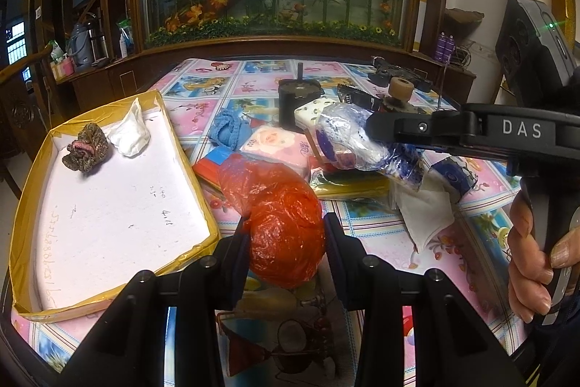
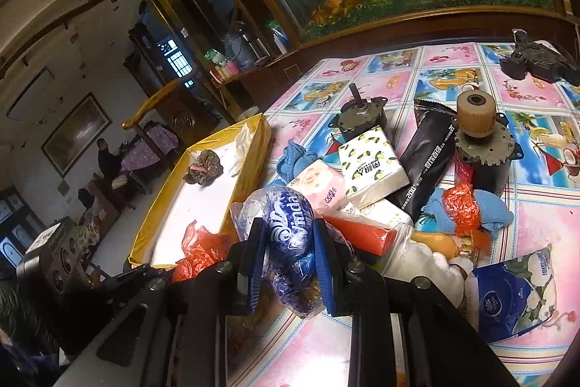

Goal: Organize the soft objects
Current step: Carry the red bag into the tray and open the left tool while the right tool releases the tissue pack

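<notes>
Tray (image 1: 21, 216) sits far left, yellow-edged with a white floor, handwritten digits on it too faint to read, and two soft items already in the far end. My left gripper (image 1: 286, 234) is clenched on the red plastic bag (image 1: 282, 220), lifted just right of the tray's near corner. My right gripper (image 2: 288, 238) clamps a blue wrapped tissue pack (image 2: 290, 223) printed "Vinda", above the pile at table centre. Step looks like mid-transfer, both loads picked. Next, I'd say: swing left over the tray wall, then release. The other handle reads "DAS".
</notes>
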